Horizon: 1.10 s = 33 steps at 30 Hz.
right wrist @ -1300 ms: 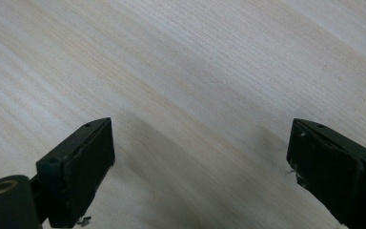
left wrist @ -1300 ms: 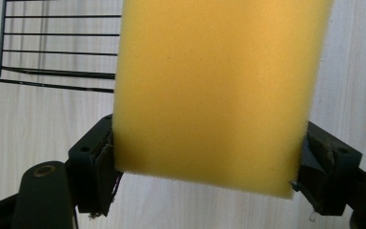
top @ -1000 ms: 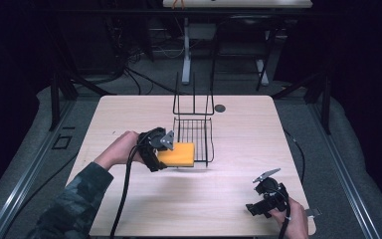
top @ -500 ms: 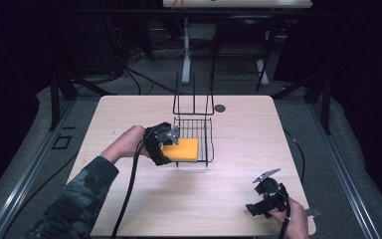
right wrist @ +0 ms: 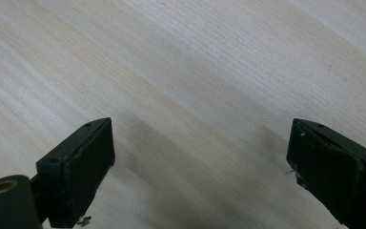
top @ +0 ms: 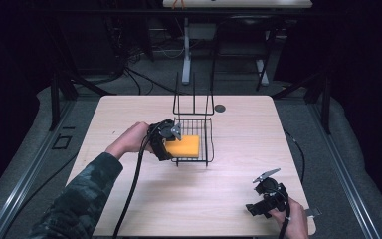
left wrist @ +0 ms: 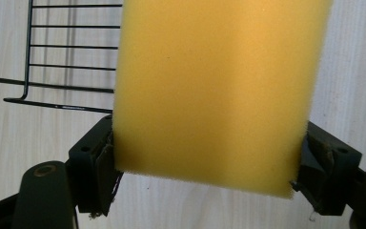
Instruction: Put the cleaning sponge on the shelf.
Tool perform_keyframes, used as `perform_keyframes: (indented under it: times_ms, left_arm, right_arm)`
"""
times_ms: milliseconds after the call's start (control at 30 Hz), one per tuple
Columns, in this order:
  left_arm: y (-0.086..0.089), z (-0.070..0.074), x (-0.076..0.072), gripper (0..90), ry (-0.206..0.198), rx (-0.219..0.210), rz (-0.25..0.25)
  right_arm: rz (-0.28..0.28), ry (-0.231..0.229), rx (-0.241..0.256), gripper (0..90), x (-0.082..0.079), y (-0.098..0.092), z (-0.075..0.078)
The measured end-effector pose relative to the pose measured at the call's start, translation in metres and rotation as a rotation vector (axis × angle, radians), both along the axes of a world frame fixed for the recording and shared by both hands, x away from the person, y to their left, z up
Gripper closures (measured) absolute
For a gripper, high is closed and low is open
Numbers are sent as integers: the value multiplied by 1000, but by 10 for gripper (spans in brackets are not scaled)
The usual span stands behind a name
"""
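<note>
Sponge [top: 185, 146] pinched in left gripper [top: 165, 140], sitting in the wire rack [top: 206, 130] at frame centre of the high view.

Left gripper view: jaws clamp the sponge's two sides near its bottom edge; sponge [left wrist: 217, 90] covers most of the frame, rack wires [left wrist: 52, 57] upper left, table [left wrist: 33, 138] behind. High view: left hand [top: 129, 142] holds the gripper at the rack's left edge, cable trailing down toward bottom left. Right gripper [top: 266, 199] sits lower right, well apart from the rack, held by right hand [top: 292, 225]. Right gripper view: jaws spread wide, nothing between them, bare wood underneath.
</note>
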<state>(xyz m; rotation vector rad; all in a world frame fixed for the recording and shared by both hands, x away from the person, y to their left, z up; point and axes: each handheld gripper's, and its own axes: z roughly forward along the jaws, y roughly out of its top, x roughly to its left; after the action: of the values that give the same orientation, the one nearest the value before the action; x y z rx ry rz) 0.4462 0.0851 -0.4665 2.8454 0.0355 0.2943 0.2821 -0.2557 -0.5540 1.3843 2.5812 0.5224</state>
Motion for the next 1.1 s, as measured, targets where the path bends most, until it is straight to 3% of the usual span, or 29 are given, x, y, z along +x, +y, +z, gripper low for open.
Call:
perform_keyframes:
  times_ms: [167, 433, 567, 1100]
  left_arm:
    - [-5, -1, 8, 215, 6, -15, 9]
    - [-16, -12, 17, 215, 3, 3, -5]
    - [-21, -19, 21, 216, 29, -1, 8]
    - [-32, -31, 28, 213, 62, 34, 21]
  right_arm:
    - [-2, 0, 1, 83, 0, 0, 0]
    - [0, 0, 2, 83, 0, 0, 0]
    - [3, -3, 3, 83, 0, 0, 0]
    - [9, -2, 1, 83, 0, 1, 0]
